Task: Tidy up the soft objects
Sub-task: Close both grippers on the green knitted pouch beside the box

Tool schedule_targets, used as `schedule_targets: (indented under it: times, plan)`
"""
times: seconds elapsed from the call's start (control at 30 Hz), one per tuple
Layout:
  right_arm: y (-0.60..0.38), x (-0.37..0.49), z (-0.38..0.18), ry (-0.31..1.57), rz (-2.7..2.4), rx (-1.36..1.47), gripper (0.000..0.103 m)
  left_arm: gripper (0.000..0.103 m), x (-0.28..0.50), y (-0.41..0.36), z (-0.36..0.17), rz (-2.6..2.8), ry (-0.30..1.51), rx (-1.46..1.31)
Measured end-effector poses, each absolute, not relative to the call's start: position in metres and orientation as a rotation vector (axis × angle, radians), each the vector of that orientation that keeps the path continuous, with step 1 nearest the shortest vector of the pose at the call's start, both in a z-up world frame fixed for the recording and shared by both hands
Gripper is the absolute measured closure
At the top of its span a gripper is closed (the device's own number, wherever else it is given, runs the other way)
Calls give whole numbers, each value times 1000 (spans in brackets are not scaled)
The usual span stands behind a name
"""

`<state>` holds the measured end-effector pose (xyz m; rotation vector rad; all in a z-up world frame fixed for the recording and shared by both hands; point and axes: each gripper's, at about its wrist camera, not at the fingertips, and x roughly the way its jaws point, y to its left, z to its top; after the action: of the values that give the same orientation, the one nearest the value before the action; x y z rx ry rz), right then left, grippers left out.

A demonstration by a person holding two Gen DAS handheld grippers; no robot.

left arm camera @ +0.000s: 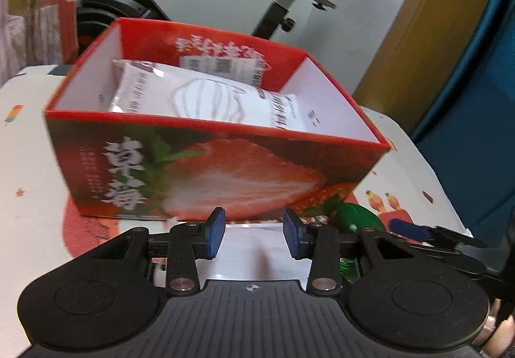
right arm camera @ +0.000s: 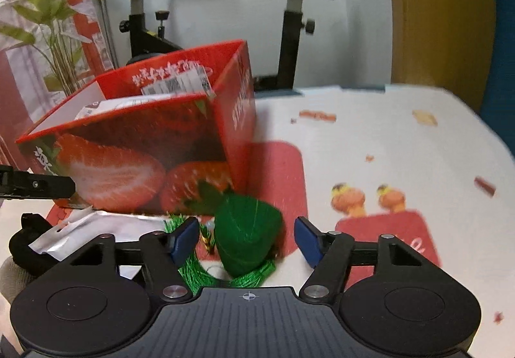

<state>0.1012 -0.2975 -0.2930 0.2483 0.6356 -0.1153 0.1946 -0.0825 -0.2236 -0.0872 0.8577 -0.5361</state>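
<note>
A red strawberry-printed box (left arm camera: 209, 124) (right arm camera: 145, 139) stands open on the table, with a white mask packet (left arm camera: 206, 97) lying inside it. My left gripper (left arm camera: 253, 234) is open in front of the box's near wall. A flat white packet (left arm camera: 254, 250) (right arm camera: 80, 229) lies on the table under its blue pads, which do not press it. My right gripper (right arm camera: 246, 240) is open around a green soft pouch with tassels (right arm camera: 244, 239) (left arm camera: 354, 219), and there is a gap at each pad. The right gripper's blue pad (left arm camera: 408, 229) shows at the left view's right edge.
The tablecloth (right arm camera: 370, 139) is white with red patches and cartoon prints and stretches to the right of the box. Behind the table stand an exercise bike (right arm camera: 289, 20) and a green plant (right arm camera: 54, 36). A wooden door (left arm camera: 428, 20) and a blue surface are at the right.
</note>
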Motion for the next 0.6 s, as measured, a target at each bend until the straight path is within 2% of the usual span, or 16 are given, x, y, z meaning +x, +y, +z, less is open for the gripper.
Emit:
schedule_targets:
  times: [0.13, 0.37, 0.6]
  plan:
    - [-303, 108, -307, 662, -85, 307, 45, 61, 196, -88, -226, -549, 871, -90]
    - [-299, 116, -318, 686, -50, 320, 65, 61, 202, -91, -233, -558, 900, -104]
    - [-280, 114, -313, 693, 26, 310, 65, 61, 205, -86, -245, -544, 950, -129]
